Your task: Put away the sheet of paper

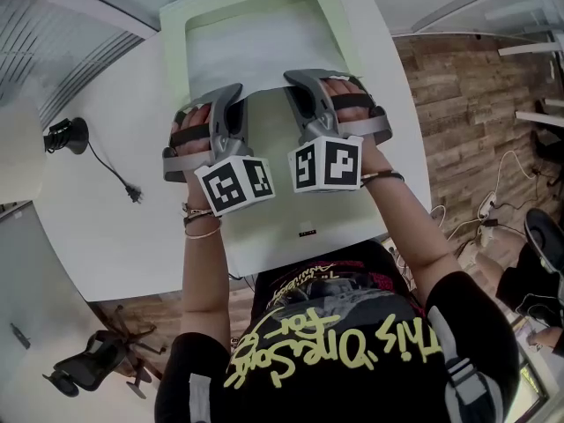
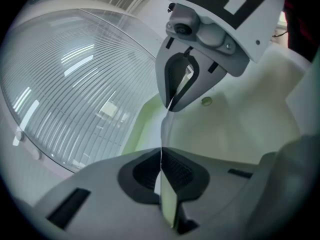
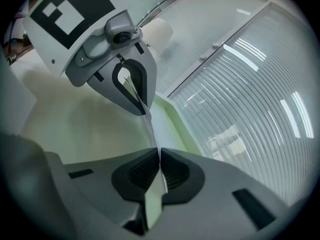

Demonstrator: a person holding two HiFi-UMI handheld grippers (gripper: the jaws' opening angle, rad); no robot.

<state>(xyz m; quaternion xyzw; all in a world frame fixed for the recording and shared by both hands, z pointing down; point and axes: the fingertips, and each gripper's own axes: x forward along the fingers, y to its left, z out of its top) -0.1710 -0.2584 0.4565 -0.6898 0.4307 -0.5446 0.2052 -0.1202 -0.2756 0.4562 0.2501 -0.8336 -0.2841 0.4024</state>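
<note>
shirt (image 1: pixel 352 342): black with yellow lettering, closest under the head view, on the person standing at the table's near edge.
left hand (image 1: pixel 196 130): strapped onto the left gripper (image 1: pixel 236 91), marker cube towards the camera, bracelets on the wrist.
right hand (image 1: pixel 352 104): on the right gripper (image 1: pixel 295 79), just beside the left one, the two not touching.
sheet of paper (image 1: pixel 256 55): white, reaching away from both grippers over the pale green tray (image 1: pixel 348 51); each gripper has a spot on its near edge. i can't tell if the far part rests on the tray.
table (image 1: pixel 115 227): white, with a black cable and plug (image 1: pixel 119 179) lying at the left.
floor (image 1: pixel 467 104): wood planks, with a dark chair (image 1: pixel 88 364) at lower left.
left gripper view: jaws pressed together on the sheet's thin edge, which runs edge-on up to the right gripper opposite; slatted glass wall (image 2: pixel 75 84) at the left.
right gripper view: jaws likewise closed on the paper's edge, the left gripper facing it, green tray rim below.
</note>
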